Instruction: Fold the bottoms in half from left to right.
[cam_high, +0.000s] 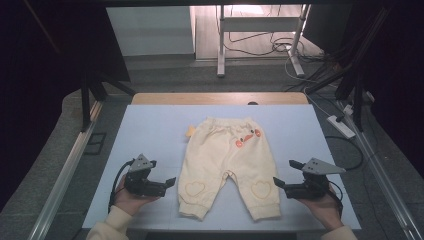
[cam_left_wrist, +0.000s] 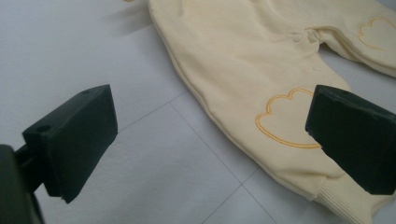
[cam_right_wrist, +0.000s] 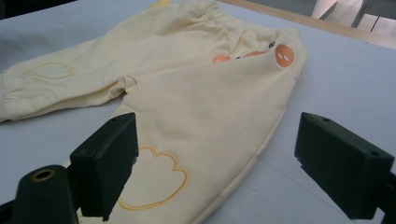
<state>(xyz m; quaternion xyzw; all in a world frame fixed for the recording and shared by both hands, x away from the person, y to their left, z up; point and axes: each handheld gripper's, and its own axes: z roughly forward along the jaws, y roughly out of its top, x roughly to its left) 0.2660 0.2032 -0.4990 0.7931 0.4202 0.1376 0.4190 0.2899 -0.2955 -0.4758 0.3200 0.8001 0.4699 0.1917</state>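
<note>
A pair of small cream baby trousers (cam_high: 227, 160) lies flat in the middle of the pale blue table cover (cam_high: 155, 130), waistband away from me, legs toward me, with orange patches near the waist and a heart outline on each knee. My left gripper (cam_high: 167, 184) rests on the cover just left of the left leg, open, nothing between its jaws. My right gripper (cam_high: 284, 174) sits just right of the right leg, open and empty. The left gripper view has the left leg's heart (cam_left_wrist: 285, 119) ahead. The right gripper view has the right leg's heart (cam_right_wrist: 154, 179) between the jaws.
A wooden table edge (cam_high: 220, 98) shows behind the cover. Metal rails (cam_high: 65, 175) run along both sides. A white stand (cam_high: 260, 30) and cables lie on the floor beyond, and a power strip (cam_high: 341, 126) lies at the right.
</note>
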